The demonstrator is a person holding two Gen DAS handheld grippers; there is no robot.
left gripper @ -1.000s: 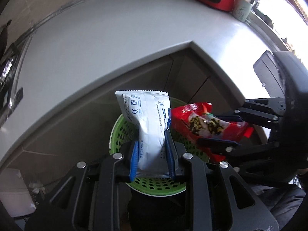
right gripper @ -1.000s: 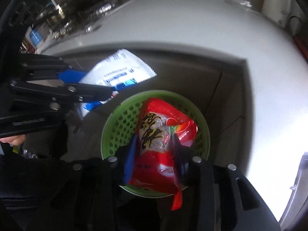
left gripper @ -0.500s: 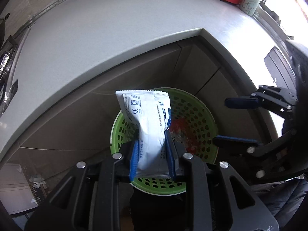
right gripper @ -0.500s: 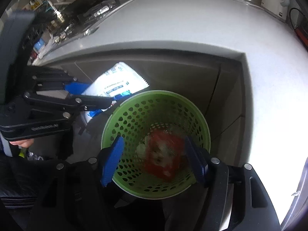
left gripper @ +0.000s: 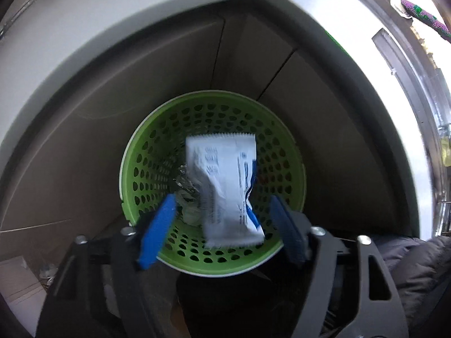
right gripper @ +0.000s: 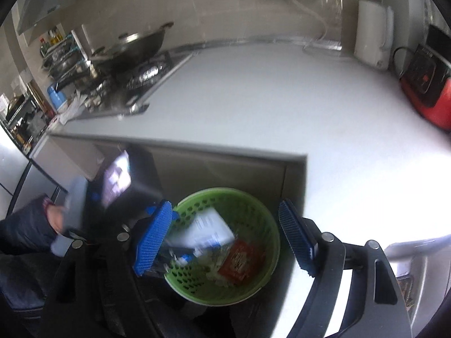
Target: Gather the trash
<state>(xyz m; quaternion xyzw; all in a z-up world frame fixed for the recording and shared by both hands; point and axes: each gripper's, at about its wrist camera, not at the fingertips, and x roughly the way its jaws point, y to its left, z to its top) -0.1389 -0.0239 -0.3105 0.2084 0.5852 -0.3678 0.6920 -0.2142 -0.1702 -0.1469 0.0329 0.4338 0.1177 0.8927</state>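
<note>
- Left gripper (left gripper: 222,225): blue pads spread wide, gripping nothing.
- White packet (left gripper: 225,188) lies between the pads without touching them, inside the green basket (left gripper: 293,166).
- Right gripper (right gripper: 225,236): also spread wide, empty, above the basket.
- Red packet (right gripper: 241,260) lies inside, beside the white one.

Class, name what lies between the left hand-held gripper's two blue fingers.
In the left wrist view, the white packet, touching neither finger, above crumpled foil inside the green basket.

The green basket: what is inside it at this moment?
Inside the green basket are a white wrapper, a red packet and crumpled foil. The wrapper covers whatever lies beneath.
</note>
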